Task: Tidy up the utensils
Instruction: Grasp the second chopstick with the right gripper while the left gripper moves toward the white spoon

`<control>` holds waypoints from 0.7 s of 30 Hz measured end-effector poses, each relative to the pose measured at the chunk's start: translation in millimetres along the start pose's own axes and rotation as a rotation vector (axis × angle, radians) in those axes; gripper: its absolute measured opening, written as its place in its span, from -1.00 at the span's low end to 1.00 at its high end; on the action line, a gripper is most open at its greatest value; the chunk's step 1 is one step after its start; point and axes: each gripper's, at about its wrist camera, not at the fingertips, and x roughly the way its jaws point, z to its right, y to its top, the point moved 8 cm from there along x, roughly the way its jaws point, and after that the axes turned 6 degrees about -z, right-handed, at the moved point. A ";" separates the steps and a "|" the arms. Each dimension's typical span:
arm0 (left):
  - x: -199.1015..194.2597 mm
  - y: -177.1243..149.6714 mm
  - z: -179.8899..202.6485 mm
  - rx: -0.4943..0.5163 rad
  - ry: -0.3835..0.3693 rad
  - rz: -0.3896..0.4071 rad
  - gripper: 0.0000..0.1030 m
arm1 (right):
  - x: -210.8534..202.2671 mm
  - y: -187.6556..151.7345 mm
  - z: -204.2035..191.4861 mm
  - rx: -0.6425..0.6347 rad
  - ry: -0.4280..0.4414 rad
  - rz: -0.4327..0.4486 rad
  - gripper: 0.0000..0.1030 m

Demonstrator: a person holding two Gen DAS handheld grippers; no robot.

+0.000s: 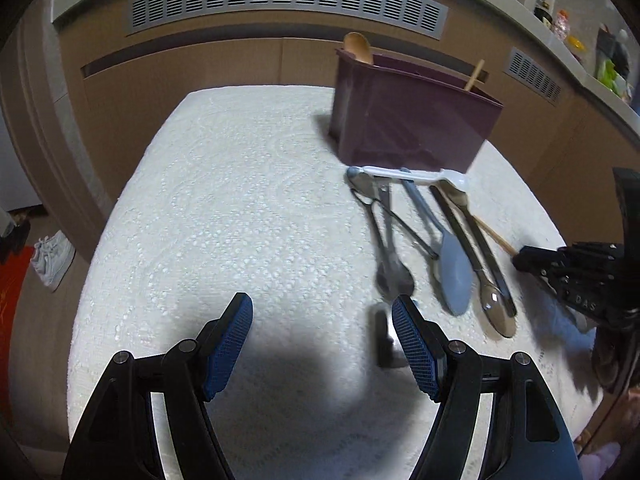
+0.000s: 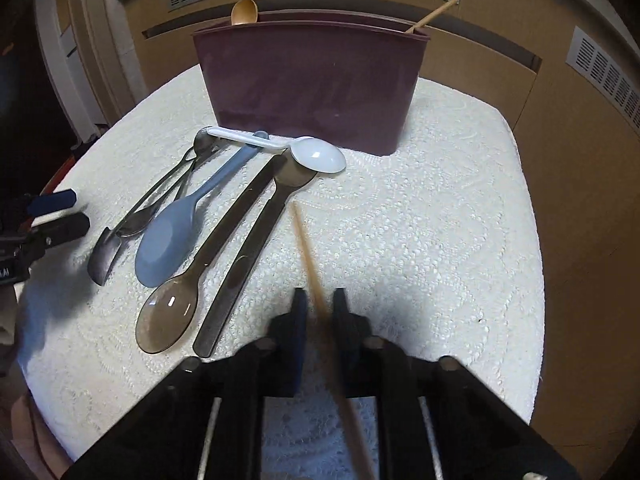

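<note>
Nearest: my right gripper [image 2: 320,312], jaws clamped on a wooden stick [image 2: 310,256] running between them; my left gripper [image 1: 322,344], fingers apart over bare white cloth [image 1: 224,208], holding nothing; beyond, a row on the cloth: metal spoons [image 2: 160,196], blue-grey spoon [image 2: 168,236], smoky clear spoon [image 2: 170,312], dark handle [image 2: 236,276]; white spoon [image 2: 316,154] lying crosswise over their far ends; farthest, maroon holder [image 2: 312,80], upright, with a wooden spoon [image 2: 244,12] inside.

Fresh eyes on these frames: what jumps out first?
The right gripper shut on a wooden stick, low centre of its own view. Then the row of spoons fanned on the white cloth left of it, and the maroon holder behind. The left gripper hangs open beside the spoons.
</note>
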 end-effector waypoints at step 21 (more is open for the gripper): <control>21.7 16.9 99.1 0.132 -0.127 -0.042 0.07 | -36.3 -21.1 37.5 0.231 0.043 0.101 -0.90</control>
